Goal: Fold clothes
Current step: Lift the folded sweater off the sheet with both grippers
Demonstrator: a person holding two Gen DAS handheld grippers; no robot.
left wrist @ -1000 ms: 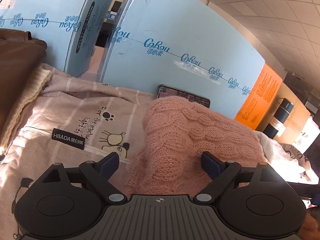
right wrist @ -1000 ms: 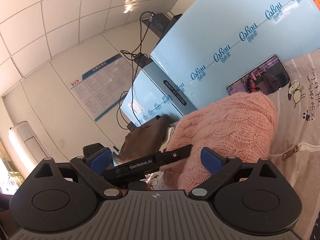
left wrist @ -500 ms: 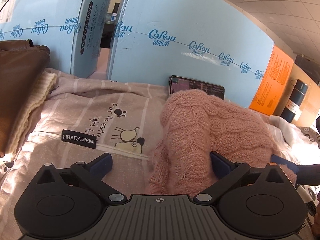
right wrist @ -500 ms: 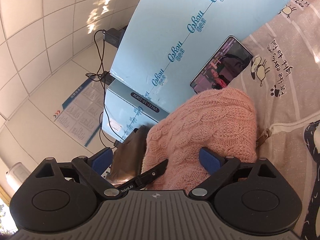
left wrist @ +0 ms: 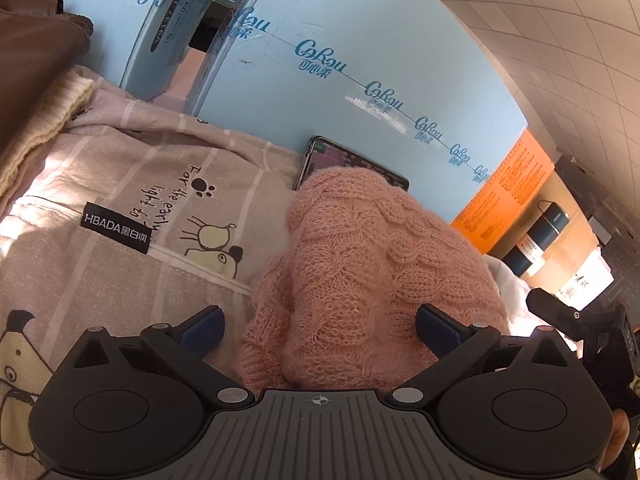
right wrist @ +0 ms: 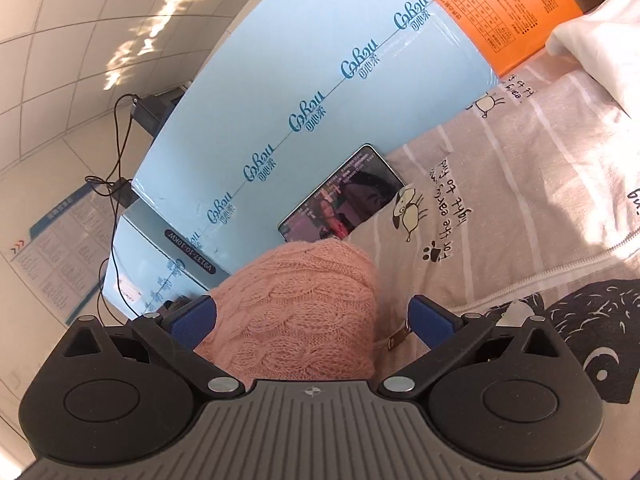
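The sweater [left wrist: 372, 272] looks soft and floppy (loose cable knit), so grip a doubled edge. Left gripper [left wrist: 320, 326] is spread wide; right gripper [right wrist: 312, 320] is opening, pads off the knit between them.

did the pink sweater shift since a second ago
Cannot tell. The pink sweater sits in front of the phone, as before; only the camera angle clearly changed.

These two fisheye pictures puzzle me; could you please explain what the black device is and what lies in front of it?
A person holds a two-finger gripper in each hand, and each carries its own forward-looking camera. One picture looks along the left gripper, the other along the right gripper. Both stand open; the right's jaws are opening. A folded pink cable-knit sweater sits between the blue pads, unpinched, on a striped cartoon-print bedsheet. Behind it a phone leans against a light blue carton. Nothing is held.
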